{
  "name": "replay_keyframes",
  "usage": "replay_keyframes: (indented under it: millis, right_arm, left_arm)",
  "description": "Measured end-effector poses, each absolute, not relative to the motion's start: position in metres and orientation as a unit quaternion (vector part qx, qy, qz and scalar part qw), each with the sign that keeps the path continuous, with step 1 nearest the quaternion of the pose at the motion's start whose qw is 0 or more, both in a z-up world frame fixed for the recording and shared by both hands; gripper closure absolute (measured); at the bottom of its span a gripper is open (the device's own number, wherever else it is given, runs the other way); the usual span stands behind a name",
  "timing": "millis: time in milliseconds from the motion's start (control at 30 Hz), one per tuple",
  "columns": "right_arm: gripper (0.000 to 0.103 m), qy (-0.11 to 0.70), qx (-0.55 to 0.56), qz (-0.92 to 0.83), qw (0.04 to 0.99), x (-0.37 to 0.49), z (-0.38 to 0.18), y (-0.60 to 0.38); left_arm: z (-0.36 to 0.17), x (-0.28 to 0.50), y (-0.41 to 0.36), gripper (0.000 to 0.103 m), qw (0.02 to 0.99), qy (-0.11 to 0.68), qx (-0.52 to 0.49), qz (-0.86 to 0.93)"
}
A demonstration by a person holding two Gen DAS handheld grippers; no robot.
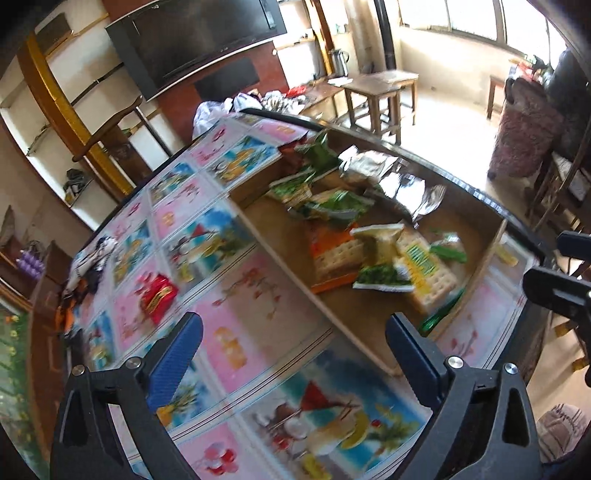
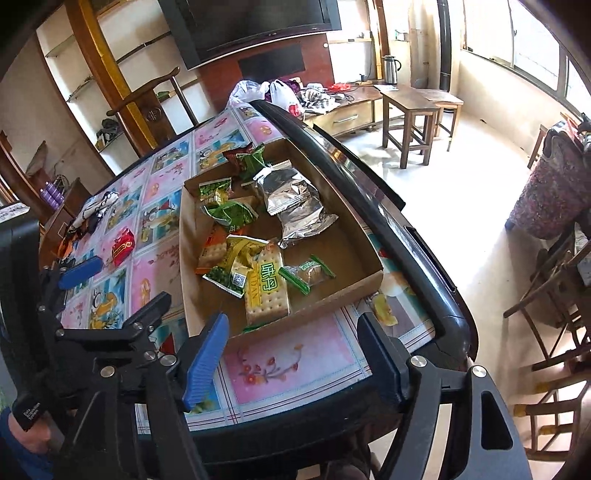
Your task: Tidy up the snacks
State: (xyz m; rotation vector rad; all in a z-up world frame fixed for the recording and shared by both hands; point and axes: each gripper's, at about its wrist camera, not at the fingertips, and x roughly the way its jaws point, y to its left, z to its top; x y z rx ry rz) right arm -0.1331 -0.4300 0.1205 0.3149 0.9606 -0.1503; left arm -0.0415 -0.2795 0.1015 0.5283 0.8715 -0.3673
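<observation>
With left gripper (image 1: 291,354) and right gripper (image 2: 291,350) both wide and empty, reach next for the red foil snack packet (image 2: 123,246) lying outside the shallow brown cardboard tray (image 2: 369,284); pinch across its middle

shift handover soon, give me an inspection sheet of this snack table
surface: table with a picture-print cover under glass, dark rim
job's things: cardboard tray holds mixed snack packs: silver bags, cracker packs, green packs; one red pack lies on the table outside the tray
clutter: crumpled wrappers or cloth at the far left edge, too blurred to identify
grippers: left hand-held gripper open, empty; right hand-held gripper open, empty; both near the tray's near end
cables: nothing seen
surroundings: TV, chair, stools, kettle, plastic bags
</observation>
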Motion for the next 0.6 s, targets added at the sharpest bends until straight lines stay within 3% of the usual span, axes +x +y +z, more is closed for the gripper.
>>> replay_keyframes:
  millis: [600]
  right_arm:
    - [0.025,0.457,0.126,-0.076,0.877,-0.138,0.129,-0.398]
  left_arm:
    - [0.124,-0.071,-0.242,0.004,0.875,0.372,0.256,-0.174]
